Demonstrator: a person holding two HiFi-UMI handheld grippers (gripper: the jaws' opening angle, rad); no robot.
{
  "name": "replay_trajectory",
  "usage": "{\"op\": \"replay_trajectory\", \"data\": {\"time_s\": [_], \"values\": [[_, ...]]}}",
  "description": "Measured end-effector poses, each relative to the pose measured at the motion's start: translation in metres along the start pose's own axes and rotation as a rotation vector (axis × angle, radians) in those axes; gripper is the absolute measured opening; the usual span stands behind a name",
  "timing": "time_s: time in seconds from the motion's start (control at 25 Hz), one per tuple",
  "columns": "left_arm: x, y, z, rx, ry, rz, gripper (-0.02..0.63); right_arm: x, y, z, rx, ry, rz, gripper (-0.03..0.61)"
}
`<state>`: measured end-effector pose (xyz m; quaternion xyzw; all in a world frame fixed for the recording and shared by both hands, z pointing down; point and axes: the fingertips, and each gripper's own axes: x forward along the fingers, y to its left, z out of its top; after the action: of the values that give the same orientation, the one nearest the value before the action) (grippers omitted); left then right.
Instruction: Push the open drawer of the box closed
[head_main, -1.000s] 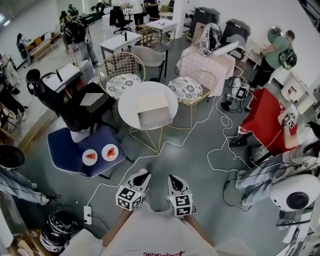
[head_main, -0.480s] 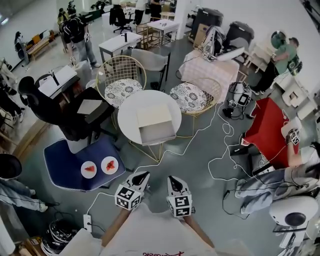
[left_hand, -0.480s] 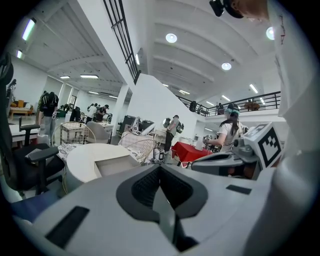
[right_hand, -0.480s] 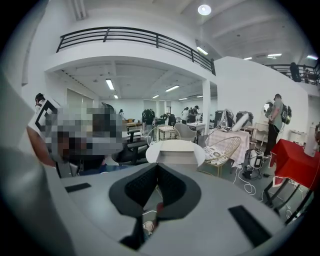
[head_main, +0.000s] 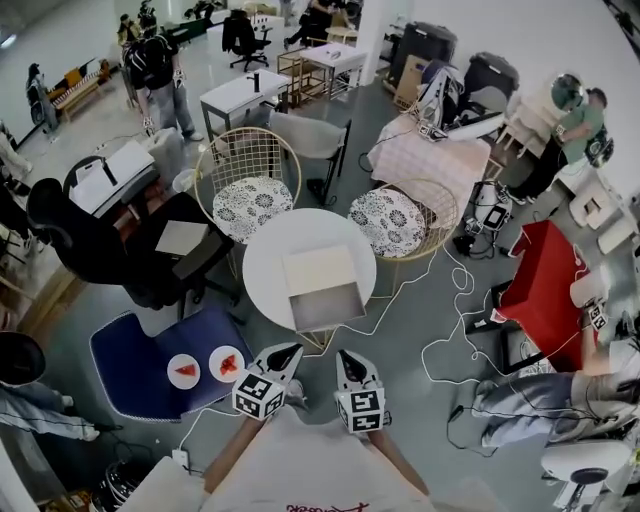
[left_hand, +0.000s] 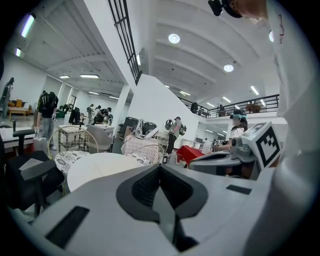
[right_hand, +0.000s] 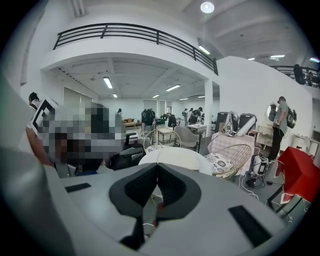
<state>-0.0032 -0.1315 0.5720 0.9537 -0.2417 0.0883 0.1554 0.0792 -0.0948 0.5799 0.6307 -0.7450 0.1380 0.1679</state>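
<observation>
Large open hall, grey floor, desks and other people at the far side. At centre stands a round white table on thin gold wire legs (head_main: 262, 250), flanked behind by two gold wire chairs with patterned cushions (head_main: 245, 190). White cable trails across the floor (head_main: 440, 330) to its right.

Task object: a pale cream rectangular box (head_main: 317, 268) sits on the near half of the tabletop. Its grey-lined drawer (head_main: 326, 305) is pulled out, overhanging toward the table's near edge.

Orientation: the box's long axis runs far-to-near, angled slightly rightward as it comes closer. The drawer mouth faces up; its front panel faces the person. Closing direction is therefore away from the person, along that axis.

Handling (judgement): looks like light board or thin wood, stiff enough to push on but likely to skid on the smooth tabletop. Best contact is the middle of the drawer front, pushed square; an off-centre push could skew or jam it. Bracing the box's far end may help.

Grippers: left gripper (head_main: 290, 350) and right gripper (head_main: 344, 356) are held low, near the body, short of the table. Both have jaws pressed together, nothing between them.
</observation>
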Motion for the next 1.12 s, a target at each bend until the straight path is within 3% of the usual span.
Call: {"op": "replay_trajectory", "data": {"time_s": [0.24, 0.64, 1.12], "values": [[0.023, 0.039, 0.016, -0.004, 0.004, -0.015, 0.012, 0.042, -0.014, 0.019, 0.008, 0.008, -0.025, 0.015], [0.049, 0.064, 0.027, -0.001, 0.016, -0.021, 0.012, 0.068, -0.032, 0.028, 0.027, 0.015, -0.040, 0.015], [0.075, 0.069, 0.032, -0.018, 0.015, 0.064, 0.012, 0.090, -0.065, 0.038, 0.001, 0.005, 0.032, 0.015]]}}
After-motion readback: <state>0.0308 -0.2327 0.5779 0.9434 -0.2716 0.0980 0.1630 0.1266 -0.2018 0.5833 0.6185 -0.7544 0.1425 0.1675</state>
